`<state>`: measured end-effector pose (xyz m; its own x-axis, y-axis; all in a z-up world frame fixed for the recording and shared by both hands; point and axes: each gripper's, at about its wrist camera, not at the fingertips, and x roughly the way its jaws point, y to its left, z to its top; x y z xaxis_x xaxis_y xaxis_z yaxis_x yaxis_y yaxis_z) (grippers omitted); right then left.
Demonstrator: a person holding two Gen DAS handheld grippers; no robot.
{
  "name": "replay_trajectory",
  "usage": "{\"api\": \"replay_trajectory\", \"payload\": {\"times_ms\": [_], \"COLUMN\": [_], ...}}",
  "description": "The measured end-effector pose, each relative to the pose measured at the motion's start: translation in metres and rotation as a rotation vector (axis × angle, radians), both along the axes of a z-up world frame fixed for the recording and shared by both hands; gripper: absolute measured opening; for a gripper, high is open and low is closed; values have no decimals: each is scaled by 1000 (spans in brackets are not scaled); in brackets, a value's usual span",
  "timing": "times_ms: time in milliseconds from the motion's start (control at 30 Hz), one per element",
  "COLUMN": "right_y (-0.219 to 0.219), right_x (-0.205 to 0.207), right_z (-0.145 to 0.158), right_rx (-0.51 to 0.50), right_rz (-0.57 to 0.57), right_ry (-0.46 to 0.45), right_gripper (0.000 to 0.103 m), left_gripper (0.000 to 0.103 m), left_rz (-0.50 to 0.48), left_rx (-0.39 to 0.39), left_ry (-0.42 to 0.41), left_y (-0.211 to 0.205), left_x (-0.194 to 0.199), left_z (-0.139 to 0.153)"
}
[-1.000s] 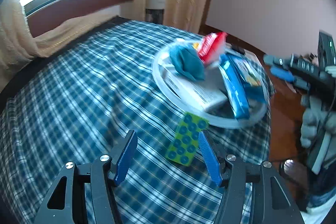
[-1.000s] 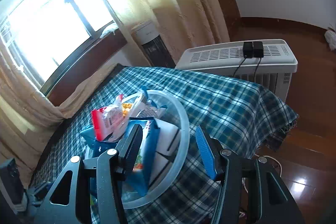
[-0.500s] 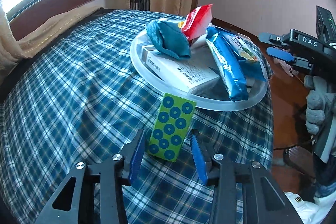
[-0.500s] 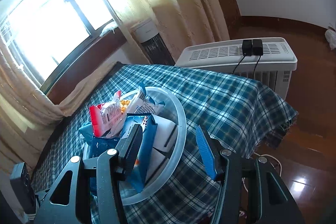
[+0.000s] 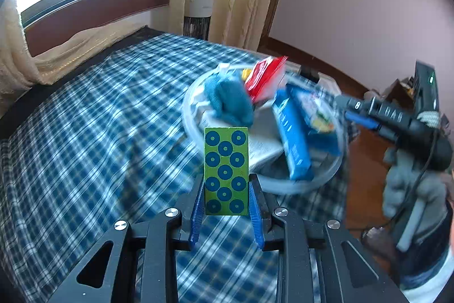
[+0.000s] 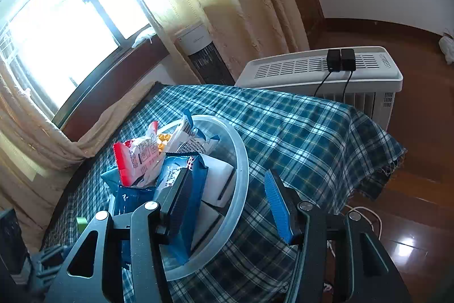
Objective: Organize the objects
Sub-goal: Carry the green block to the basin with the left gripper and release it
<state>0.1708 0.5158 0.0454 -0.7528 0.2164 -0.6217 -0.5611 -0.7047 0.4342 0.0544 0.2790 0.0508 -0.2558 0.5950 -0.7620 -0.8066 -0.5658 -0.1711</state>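
One green block (image 5: 226, 171) with eleven blue ringed dots, between the pads of the left hand-held gripper (image 5: 227, 213). Ahead of it, one clear round basin (image 5: 189, 121) holding one teal cloth (image 5: 229, 101), one red packet (image 5: 265, 75) and two blue packets (image 5: 292, 138). Two black adapters (image 6: 340, 60) on one white appliance (image 6: 312, 70).

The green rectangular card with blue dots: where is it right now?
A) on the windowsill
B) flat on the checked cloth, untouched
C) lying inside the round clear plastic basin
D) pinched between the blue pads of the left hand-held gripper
D: the green rectangular card with blue dots stands between the pads of the left hand-held gripper, in front of the round clear plastic basin.
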Motion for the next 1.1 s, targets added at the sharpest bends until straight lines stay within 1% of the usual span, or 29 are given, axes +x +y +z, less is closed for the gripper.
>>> {"api": "replay_trajectory", "payload": {"times_ms": [133,233,367,600,733,767,800,833,900,1000,1067,1100], "right_y": [2,5,9,11,11,10,10,9,7,2,-2,-4], "right_x": [0,3,5,4,4,4,4,5,5,7,7,7], "right_z": [-1,-1,-2,-5,-5,-5,-5,-4,-2,2,6,8], "right_rx": [0,-4,-7,-11,-8,-6,-3,0,8,20,30,36], "right_rz": [-4,-15,-27,-23,-23,-23,-23,-24,-23,-21,-17,-14], "right_ry": [-1,1,3,-1,-3,-3,-3,-3,-3,-3,-4,-4], "right_gripper": [54,54,54,54,54,54,54,54,54,54,54,54], "left_gripper": [30,30,30,31,33,35,43,54,66,68,73,78], "left_rz": [-14,-33,-37,-32,-24,-22,-20,-11,-2,7,15,23], "left_rx": [6,-4,-12,-9,1,4,8,15,34,56,71,78], "left_ry": [-32,-28,-39,-43,-47,-48,-49,-49,-45,-36,-24,-13], "left_y": [20,35,49,58,59,58,56,53,49,42,37,34], "left_x": [-4,-3,-8,-12,-16,-17,-18,-18,-19,-20,-20,-21], "left_z": [2,1,-2,-8,-11,-11,-10,-10,-7,0,5,8]}}
